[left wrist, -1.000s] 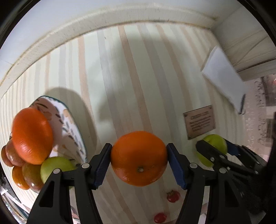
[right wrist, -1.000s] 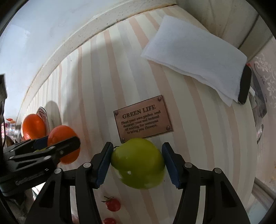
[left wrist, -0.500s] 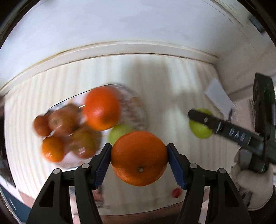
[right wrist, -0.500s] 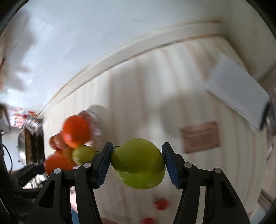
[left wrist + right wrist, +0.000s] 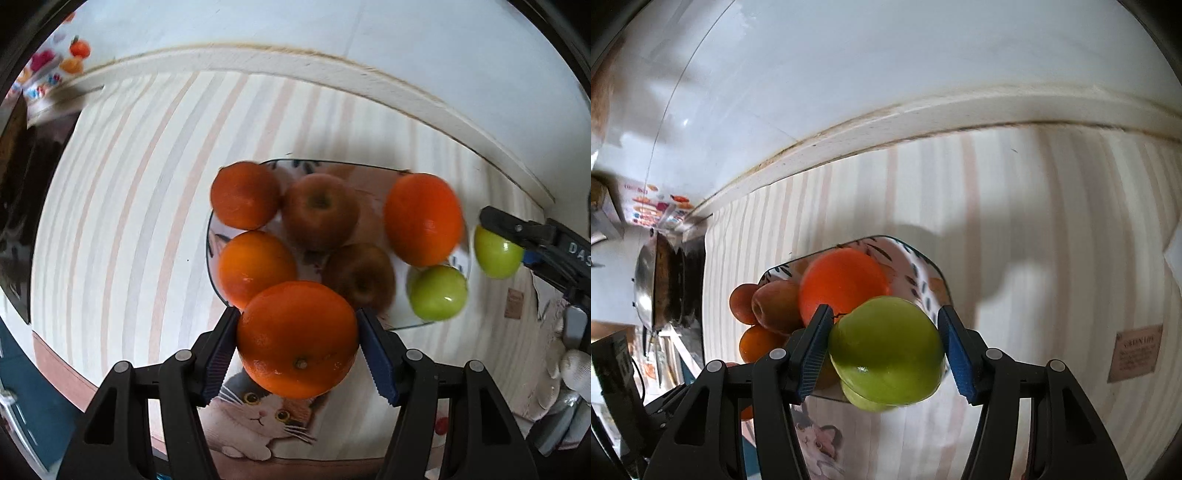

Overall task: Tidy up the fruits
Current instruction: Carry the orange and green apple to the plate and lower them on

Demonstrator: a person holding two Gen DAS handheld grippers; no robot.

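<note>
Left gripper (image 5: 297, 338): matt black plastic arms, ridged blue pads (image 5: 376, 360), pressed to a glossy, finely pitted orange (image 5: 297, 338).
Right gripper (image 5: 886, 349): same black plastic with ribbed blue pads (image 5: 955, 352), clamped on a smooth, waxy green apple (image 5: 886, 349) with a small highlight.
Beyond the left fingertips: glazed ceramic plate (image 5: 369, 173), shiny painted rim.
Red-brown apples (image 5: 319, 212): duller skin.
Under the fingers: striped tablecloth (image 5: 129, 206), matt, cloth-like.
Far left of the right fingers: shiny metal pan (image 5: 646, 284).
</note>
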